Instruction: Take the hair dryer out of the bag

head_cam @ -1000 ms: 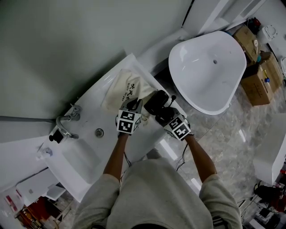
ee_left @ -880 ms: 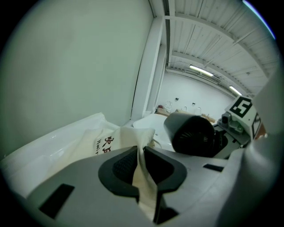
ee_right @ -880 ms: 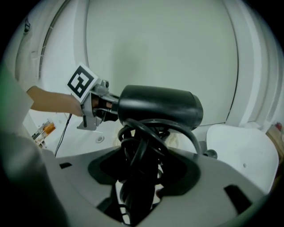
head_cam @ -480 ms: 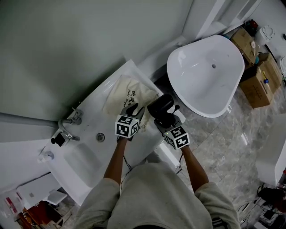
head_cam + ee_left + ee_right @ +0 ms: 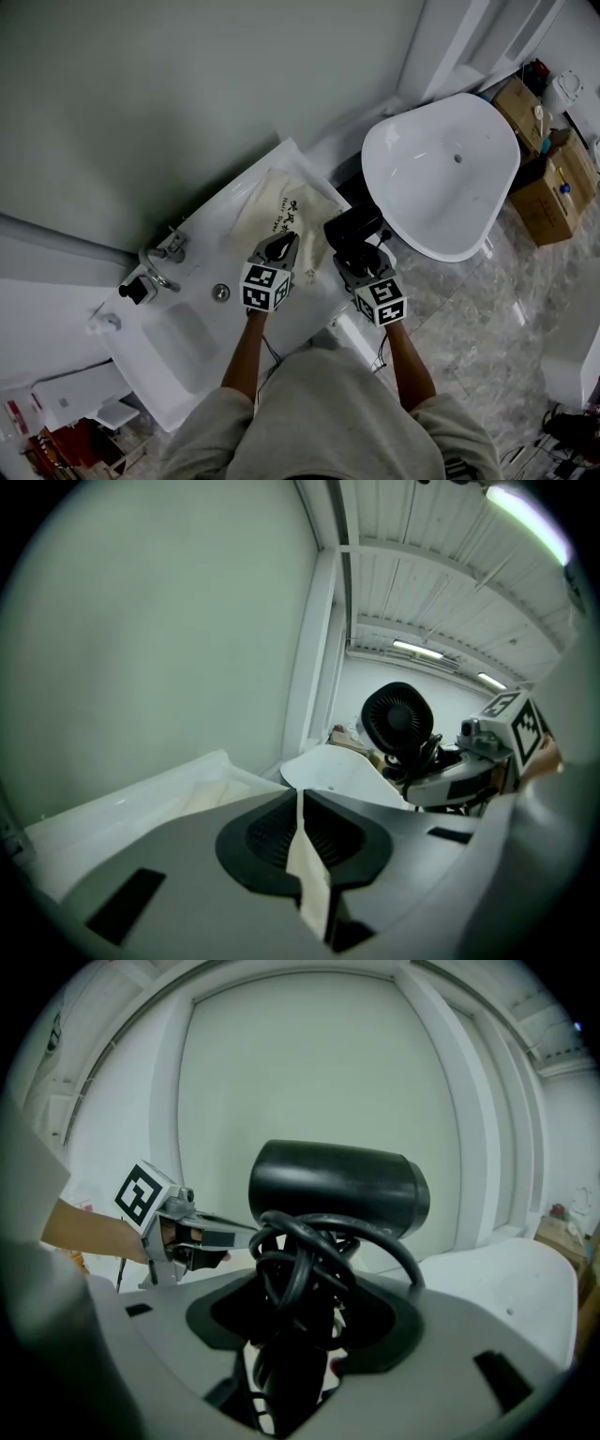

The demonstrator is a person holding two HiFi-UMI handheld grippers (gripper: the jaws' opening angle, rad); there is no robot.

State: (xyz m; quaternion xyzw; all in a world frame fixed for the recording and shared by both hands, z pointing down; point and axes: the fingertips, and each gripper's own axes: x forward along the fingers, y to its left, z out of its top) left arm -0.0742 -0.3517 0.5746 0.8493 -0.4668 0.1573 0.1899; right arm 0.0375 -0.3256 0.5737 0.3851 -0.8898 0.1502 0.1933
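My right gripper (image 5: 351, 259) clamps the hair dryer (image 5: 350, 226) by its cord-wrapped handle at frame centre, while my left gripper (image 5: 279, 242), jaws just closing, pinches the cloth bag (image 5: 281, 201) to anchor it.

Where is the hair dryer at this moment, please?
In the head view, the hair dryer is right of centre, held by its handle in the right gripper. It is outside the cream bag, just to the bag's right.

The right tool (image 5: 354, 258) has lifted the hair dryer (image 5: 351, 228) higher, and it now hangs clear to the right of the bag (image 5: 281, 202). The left tool (image 5: 278, 246) has risen a little, and its jaws have just been closing, pinching the bag's cream cloth.
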